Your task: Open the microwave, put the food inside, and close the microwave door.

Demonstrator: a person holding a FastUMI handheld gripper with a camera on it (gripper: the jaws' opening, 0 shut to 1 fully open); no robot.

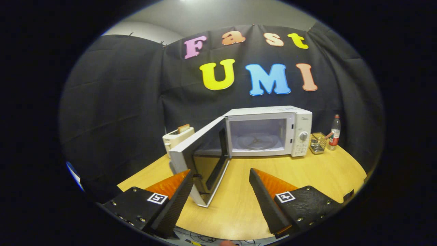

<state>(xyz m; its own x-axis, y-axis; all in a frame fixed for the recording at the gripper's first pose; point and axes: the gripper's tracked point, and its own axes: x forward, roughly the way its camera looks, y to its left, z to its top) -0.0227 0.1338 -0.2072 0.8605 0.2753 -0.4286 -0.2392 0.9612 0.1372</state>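
A white microwave stands at the back of the wooden table. Its door is swung wide open toward me on the left side, its free edge reaching down between my two fingers. The cavity shows a glass turntable with nothing on it. My gripper is open, held low over the table's near side, fingers spread either side of the door's lower corner and pressing on nothing. The left finger sits close beside the door's outer face. No food item is visible.
A cream toaster with a slice of toast in it stands left of the microwave, behind the door. Right of the microwave are a small wire basket and a plastic bottle. Cables lie below the table's near edge.
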